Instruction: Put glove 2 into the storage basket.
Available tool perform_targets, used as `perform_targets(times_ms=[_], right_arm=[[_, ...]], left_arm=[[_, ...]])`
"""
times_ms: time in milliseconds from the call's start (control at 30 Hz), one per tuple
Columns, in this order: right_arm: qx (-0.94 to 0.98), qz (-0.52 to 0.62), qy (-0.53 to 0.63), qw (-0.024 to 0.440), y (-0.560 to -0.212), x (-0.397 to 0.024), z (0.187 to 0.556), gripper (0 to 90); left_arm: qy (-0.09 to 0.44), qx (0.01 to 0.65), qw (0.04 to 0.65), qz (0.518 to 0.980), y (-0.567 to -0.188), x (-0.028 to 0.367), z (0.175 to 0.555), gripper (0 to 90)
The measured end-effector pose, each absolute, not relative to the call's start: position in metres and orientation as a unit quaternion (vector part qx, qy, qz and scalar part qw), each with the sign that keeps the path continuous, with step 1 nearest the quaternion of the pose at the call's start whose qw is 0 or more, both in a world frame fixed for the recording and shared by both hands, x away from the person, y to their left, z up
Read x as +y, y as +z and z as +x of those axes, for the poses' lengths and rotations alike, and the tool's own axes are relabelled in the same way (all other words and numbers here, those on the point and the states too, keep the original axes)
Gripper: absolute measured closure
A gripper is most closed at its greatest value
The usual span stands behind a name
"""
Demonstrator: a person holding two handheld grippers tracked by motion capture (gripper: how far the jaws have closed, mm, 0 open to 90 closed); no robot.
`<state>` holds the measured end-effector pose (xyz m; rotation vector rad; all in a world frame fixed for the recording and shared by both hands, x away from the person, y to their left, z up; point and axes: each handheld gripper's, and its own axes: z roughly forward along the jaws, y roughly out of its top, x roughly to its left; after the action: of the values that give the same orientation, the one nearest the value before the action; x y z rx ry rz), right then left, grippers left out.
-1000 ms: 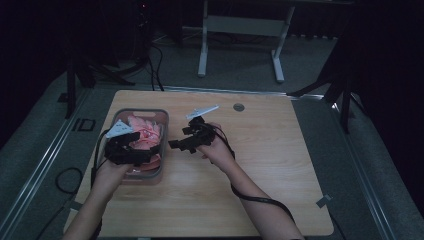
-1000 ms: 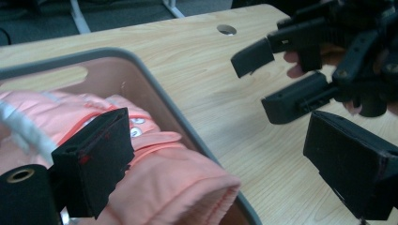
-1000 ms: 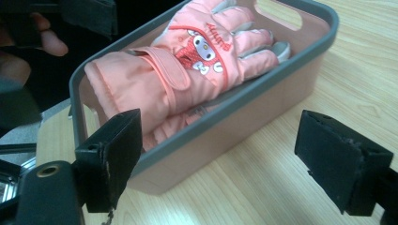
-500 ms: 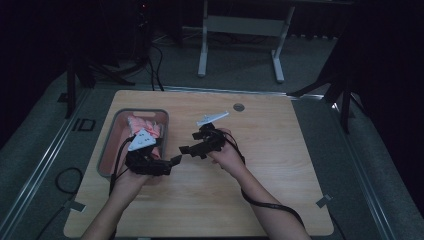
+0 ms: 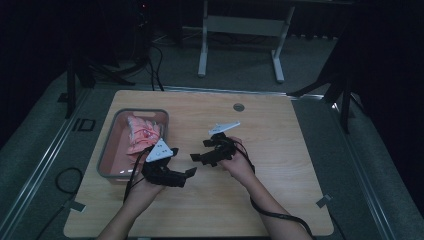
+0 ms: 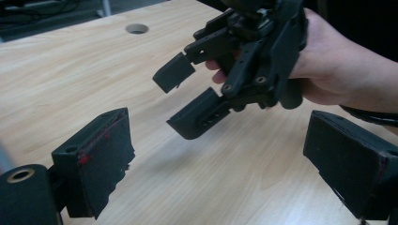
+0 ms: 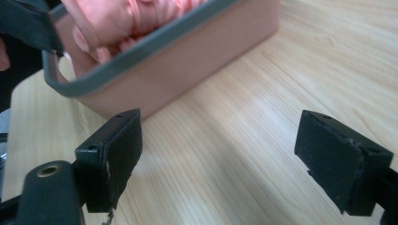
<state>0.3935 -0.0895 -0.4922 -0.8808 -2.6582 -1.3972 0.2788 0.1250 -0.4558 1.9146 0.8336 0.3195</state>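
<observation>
Pale wood counter [image 5: 280, 200]: left gripper [image 5: 186, 175] and right gripper [image 5: 196, 157] hover gaping, empty, at four o'clock of the pink bin [image 5: 107, 155] with pink cloth [image 5: 140, 135].

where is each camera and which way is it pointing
High view: above the person's side, looking forward and down on the table; both forearms, left gripper, right gripper.
Left gripper view: between its open fingers, facing the right gripper and hand.
Right gripper view: between its open fingers, facing the tub of pink cloth.
All share the tabletop.
</observation>
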Motion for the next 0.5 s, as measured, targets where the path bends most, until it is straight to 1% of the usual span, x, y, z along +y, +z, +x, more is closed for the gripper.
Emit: perform_targets(times_ms=[100,267,367,500], right_arm=[[-0.849,-0.285,-0.444,0.006,-0.497,-0.097,0.391,15.3],[-0.857,-0.276,-0.436,-0.002,-0.506,-0.106,0.384,15.3],[-0.858,-0.269,-0.438,-0.004,-0.511,-0.111,0.380,15.2],[-0.861,-0.260,-0.438,-0.006,-0.519,-0.116,0.374,15.1]], left_arm=[[0.123,0.334,0.499,0.791,-0.460,0.117,0.276,8.6],[0.115,0.313,0.488,0.806,-0.468,0.105,0.273,8.6],[0.098,0.313,0.492,0.807,-0.474,0.099,0.272,8.6],[0.088,0.302,0.485,0.816,-0.484,0.090,0.270,8.6]])
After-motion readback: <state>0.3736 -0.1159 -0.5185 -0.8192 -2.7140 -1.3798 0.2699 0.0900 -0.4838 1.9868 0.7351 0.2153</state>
